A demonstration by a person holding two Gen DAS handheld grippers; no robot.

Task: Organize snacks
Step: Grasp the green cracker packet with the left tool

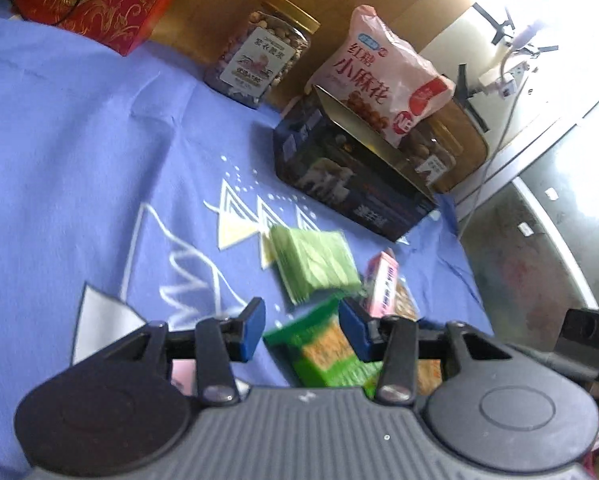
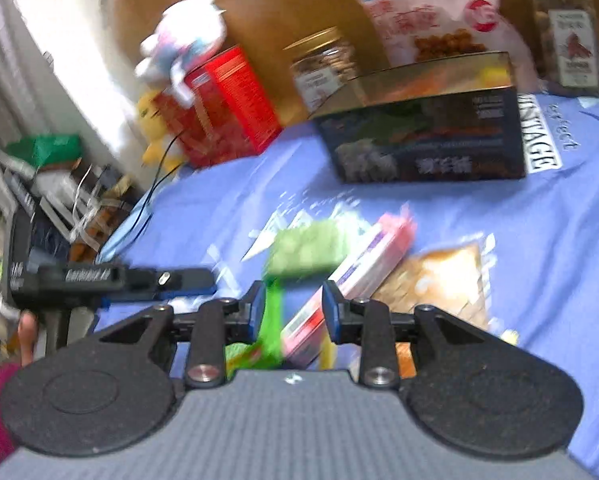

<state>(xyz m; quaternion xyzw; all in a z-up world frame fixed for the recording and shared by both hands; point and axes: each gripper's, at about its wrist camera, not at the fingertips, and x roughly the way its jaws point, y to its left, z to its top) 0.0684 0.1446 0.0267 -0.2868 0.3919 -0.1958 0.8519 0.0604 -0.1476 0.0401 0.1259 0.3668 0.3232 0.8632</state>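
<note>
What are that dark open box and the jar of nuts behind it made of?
The dark box looks like metal tin: its inner wall shines gold and mirror-like, the outside carries glossy print. Printed card with foil lining is possible too. The nut jar looks like clear plastic or glass, since the nuts show through the wall; it has a paper label and a gold, shiny lid.
</note>
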